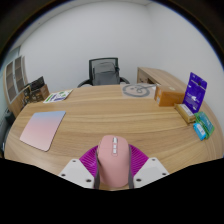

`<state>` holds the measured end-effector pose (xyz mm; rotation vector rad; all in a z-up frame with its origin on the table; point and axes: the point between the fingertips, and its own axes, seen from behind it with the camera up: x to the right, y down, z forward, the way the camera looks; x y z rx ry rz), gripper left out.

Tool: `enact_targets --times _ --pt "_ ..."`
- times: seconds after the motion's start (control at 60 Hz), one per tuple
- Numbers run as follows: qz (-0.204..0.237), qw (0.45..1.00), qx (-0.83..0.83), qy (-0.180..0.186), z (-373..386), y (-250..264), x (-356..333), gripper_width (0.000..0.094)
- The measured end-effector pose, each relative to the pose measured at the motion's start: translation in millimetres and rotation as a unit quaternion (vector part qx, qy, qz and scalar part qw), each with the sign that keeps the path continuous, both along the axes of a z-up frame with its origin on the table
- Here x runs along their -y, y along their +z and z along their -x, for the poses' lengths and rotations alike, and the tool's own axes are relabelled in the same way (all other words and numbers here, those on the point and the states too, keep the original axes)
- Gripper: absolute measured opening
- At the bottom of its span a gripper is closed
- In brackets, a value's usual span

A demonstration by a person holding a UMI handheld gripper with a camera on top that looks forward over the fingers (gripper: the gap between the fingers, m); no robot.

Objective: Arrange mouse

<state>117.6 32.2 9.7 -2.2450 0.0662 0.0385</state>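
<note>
So the setting is a big rounded wooden table point(110, 115) with a light, smooth top and visible grain. Off to one side ahead of the fingers lies a flat pink rectangular mouse pad point(43, 129), soft-looking with rounded corners, sitting well apart from everything else. At the far edge of the table there's a black mesh-backed office chair point(104, 71) pushed up against it, and near that a round grey disc-shaped thing point(136, 90) lying flat on the top, can't tell what it is exactly. On the other side stands a purple upright box point(196, 93) with printed graphics, with a small yellowish box point(187, 113) just beside it and a teal flat packet point(203, 125) lying closer to the table's edge. Some thin booklet or papers point(57, 96) sit at the far side near a shelf unit point(17, 80) against the wall. Nothing sits between the fingers and the mouse pad, that stretch of tabletop is bare wood.

Now the gripper point(114, 166): its two fingers with the magenta ribbed pads point(91, 160) are closed in on a pale pink computer mouse point(114, 160), one pad pressing each flank. The mouse is smooth, glossy plastic, rounded hump shape, with a little scroll wheel showing on top, pointing forward along the fingers. It's right between them, near the table's close edge.
</note>
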Motion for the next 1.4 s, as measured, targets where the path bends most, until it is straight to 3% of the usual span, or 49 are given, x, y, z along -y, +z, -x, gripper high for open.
enact_targets --times 0.1,0.233,0.333,0.567,0.733,0.767,0.867,1.05,1.167,1.4 --pt "-0.025 0.999 0.01 0.021 45 34 -23 0.0381" --pt "-0.054 0.998 -0.024 0.009 131 73 -68 0.0381" --pt "-0.063 0.997 -0.029 0.022 206 82 -96 0.0379" --pt "-0.021 0.999 -0.005 0.034 323 32 -113 0.038" --pt "0.031 0.999 0.028 0.028 337 -18 -102 0.0385" --pt "0.013 0.999 0.032 0.027 337 -16 -106 0.0385" --pt "0.024 0.998 0.057 0.033 337 -18 -104 0.0401" --pt "0.054 0.997 0.049 0.028 336 -21 -103 0.0577" --pt "0.05 0.997 0.061 0.021 327 -6 -94 0.0847" --pt "0.02 0.999 0.018 0.046 347 40 -29 0.0846"
